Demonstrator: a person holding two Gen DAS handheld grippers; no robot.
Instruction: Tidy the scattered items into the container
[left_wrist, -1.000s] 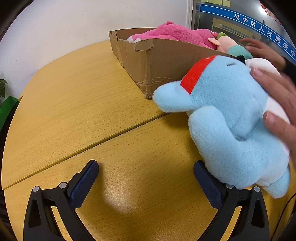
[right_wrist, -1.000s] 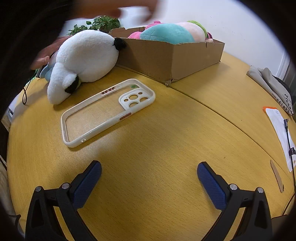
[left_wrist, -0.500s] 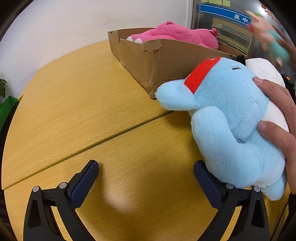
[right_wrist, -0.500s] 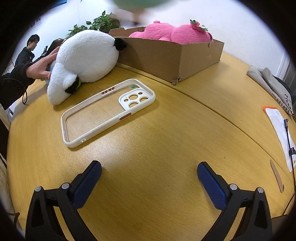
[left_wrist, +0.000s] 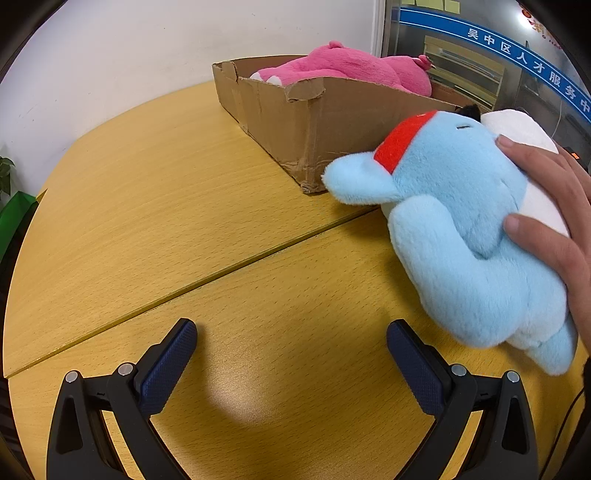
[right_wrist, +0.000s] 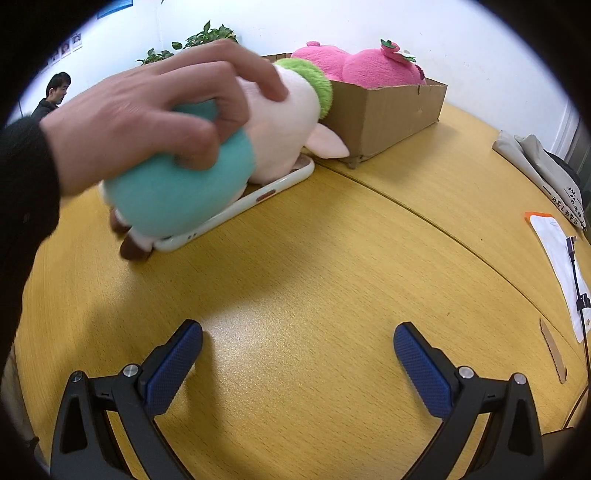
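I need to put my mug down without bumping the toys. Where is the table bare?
Bare wood lies ahead of the right gripper, between the phone case and the papers. Also left of the cardboard box. Crowded near the blue plush and teal plush.

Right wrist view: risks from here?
1. A bare hand is pressing the teal-and-pink plush down onto the phone case; closing in now could pinch fingers.
2. The plush covers most of the case, so a grab may drag both.
3. Both hand-held grippers are open, holding nothing.
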